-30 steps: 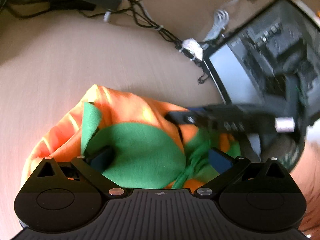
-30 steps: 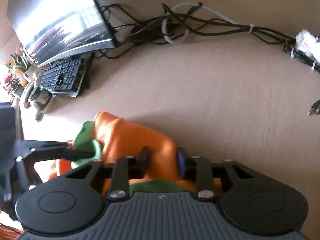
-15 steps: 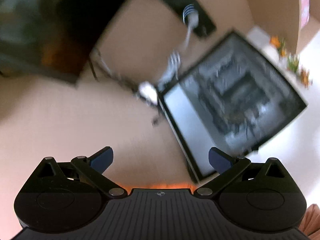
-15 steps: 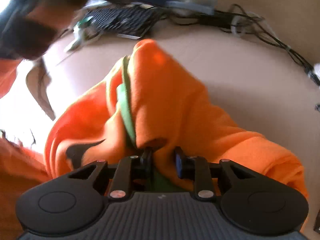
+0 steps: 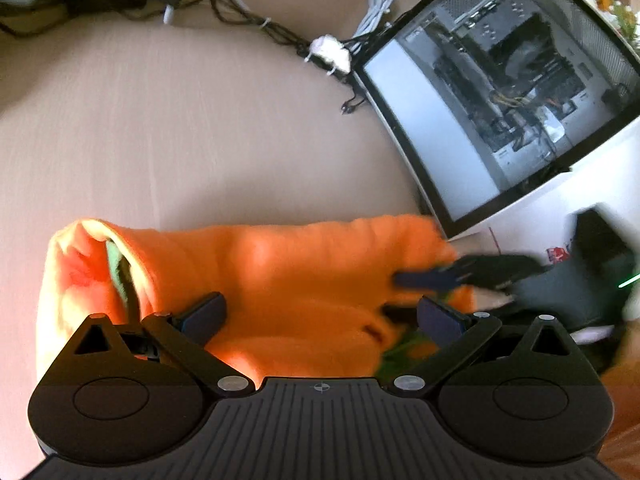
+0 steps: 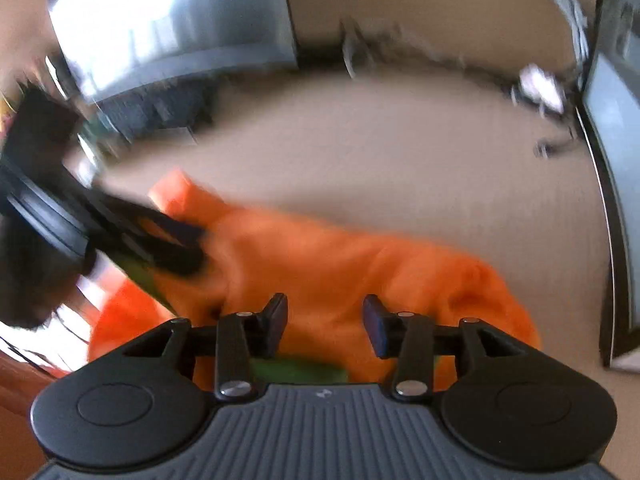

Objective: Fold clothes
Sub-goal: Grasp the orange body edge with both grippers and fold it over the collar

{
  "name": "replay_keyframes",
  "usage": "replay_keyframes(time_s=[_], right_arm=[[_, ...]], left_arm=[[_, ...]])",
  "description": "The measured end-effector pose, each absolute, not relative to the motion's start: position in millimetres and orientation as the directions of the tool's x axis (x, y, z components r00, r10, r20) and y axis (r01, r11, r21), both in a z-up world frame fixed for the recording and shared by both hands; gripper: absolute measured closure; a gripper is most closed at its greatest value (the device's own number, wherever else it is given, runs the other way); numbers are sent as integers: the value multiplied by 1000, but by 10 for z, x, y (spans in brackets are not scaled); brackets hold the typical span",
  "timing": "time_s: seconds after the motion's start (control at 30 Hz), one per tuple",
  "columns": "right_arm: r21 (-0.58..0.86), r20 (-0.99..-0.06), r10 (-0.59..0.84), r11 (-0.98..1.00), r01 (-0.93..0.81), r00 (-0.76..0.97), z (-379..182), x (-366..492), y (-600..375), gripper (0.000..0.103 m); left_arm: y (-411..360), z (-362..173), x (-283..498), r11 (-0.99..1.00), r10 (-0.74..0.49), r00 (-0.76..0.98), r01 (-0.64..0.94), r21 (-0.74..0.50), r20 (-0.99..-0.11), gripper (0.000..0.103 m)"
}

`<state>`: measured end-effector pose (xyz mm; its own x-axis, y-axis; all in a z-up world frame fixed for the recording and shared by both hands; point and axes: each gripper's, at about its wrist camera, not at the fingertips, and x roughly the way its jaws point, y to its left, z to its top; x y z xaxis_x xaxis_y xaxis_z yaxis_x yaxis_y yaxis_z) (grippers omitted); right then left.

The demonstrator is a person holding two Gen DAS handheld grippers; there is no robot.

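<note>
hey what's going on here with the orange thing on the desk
A person with tongs in each hand is folding an orange garment with green lining on a beige desk. Both the left tongs and the right tongs are open just above the cloth, gripping nothing. The garment lies bunched in a rough fold, beside a glass-sided computer case. The right view is blurred by motion.

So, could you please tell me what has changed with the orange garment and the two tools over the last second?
The right tool, which was shut on the orange garment a second ago, has let go and now stands open over it. The garment, then bunched with its green lining showing, now lies folded over with mostly orange on top. The left tool swung away and came back. It stayed open, and the garment stayed on the table.
</note>
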<state>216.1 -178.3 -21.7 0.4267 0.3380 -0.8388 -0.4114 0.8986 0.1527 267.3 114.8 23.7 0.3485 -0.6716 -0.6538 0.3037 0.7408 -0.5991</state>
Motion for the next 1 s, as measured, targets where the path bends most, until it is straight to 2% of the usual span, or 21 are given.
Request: replay_keyframes(time_s=[0.07, 0.23, 0.3, 0.37, 0.5, 0.63, 0.7, 0.77, 0.83, 0.9, 0.97, 1.0], right_arm=[[118, -860, 308, 896, -429, 407, -388, 2110, -1738, 62], [161, -847, 328, 908, -387, 417, -422, 2151, -1761, 61], [153, -848, 321, 910, -386, 421, -425, 2126, -1734, 61], [152, -848, 319, 912, -381, 423, -399, 2096, -1736, 61], [174, -842, 325, 919, -355, 431, -213, 1985, -1875, 54], [281, -828, 360, 930, -238, 430, -51, 2021, -2100, 37], [342, -820, 378, 926, -160, 431, 0, 2044, -2225, 36], [400, -813, 396, 912, -84, 428, -15, 2097, -2337, 36], [448, -811, 417, 894, -22, 411, -104, 2157, -2421, 36], [469, -820, 428, 883, 16, 380, -258, 2218, -2440, 39], [480, -816, 448, 877, -3, 366, -377, 2287, -2389, 59], [488, -810, 461, 873, -20, 362, -427, 2336, -2350, 63]], left_arm=[[1256, 312, 2633, 749, -660, 374, 268, -605, -652, 0], [1538, 321, 2639, 783, -588, 430, 89, -616, -685, 0], [1604, 138, 2727, 793, -550, 407, -20, -609, -730, 0], [1568, -7, 2788, 792, -548, 379, -51, -608, -746, 0], [1361, -122, 2831, 844, -503, 352, 6, -536, -789, 1], [1279, -104, 2783, 868, -480, 374, 75, -490, -794, 4], [1257, -113, 2757, 876, -471, 380, 91, -475, -796, 7], [1256, -125, 2743, 879, -464, 387, 89, -469, -797, 17], [1272, -135, 2738, 879, -461, 393, 75, -471, -796, 20], [1303, -142, 2740, 872, -466, 402, 56, -487, -788, 26], [1309, -151, 2769, 862, -476, 406, 41, -505, -780, 32], [1296, -154, 2797, 861, -477, 409, 39, -507, -778, 33]])
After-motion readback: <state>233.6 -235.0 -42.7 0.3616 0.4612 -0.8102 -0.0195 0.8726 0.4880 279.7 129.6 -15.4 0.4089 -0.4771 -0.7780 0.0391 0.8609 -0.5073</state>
